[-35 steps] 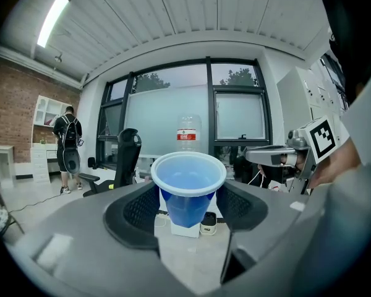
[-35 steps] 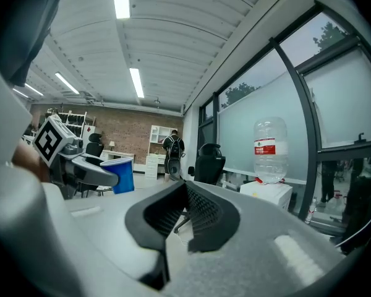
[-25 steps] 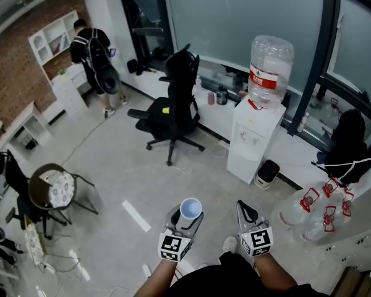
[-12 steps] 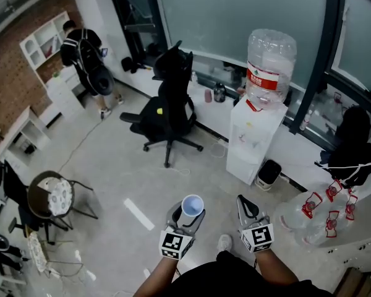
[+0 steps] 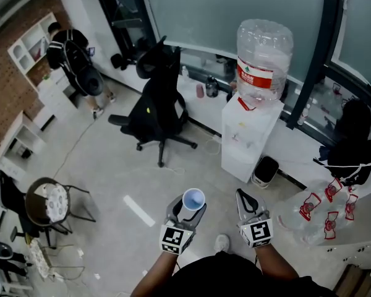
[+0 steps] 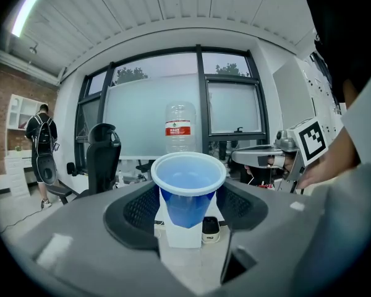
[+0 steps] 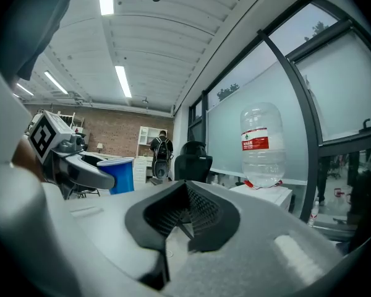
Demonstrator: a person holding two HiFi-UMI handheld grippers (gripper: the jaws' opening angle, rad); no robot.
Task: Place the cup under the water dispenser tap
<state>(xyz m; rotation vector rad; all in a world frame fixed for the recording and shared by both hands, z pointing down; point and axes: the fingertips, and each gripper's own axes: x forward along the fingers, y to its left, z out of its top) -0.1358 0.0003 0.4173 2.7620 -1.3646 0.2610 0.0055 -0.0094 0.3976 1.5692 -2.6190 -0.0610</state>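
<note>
A blue cup with a white rim [image 5: 193,199] stands upright between the jaws of my left gripper [image 5: 188,205], which is shut on it. In the left gripper view the cup [image 6: 188,187] fills the centre, with the clear bottle [image 6: 180,129] far behind it. My right gripper [image 5: 244,198] is level beside it, shut, with nothing in it [image 7: 187,212]. The white water dispenser [image 5: 247,138] with its big clear bottle [image 5: 263,54] stands ahead by the window, well apart from both grippers. Its tap is too small to make out.
A black office chair [image 5: 157,113] stands left of the dispenser. A small bin [image 5: 264,171] sits at the dispenser's right foot. Several spare water bottles [image 5: 309,212] lie at the right. A round chair [image 5: 49,203] stands at the left and a person [image 5: 68,54] by the shelves far left.
Both grippers have travelled forward across the floor toward the dispenser, the cup still held. The dispenser and chair have shifted left in the head view.
</note>
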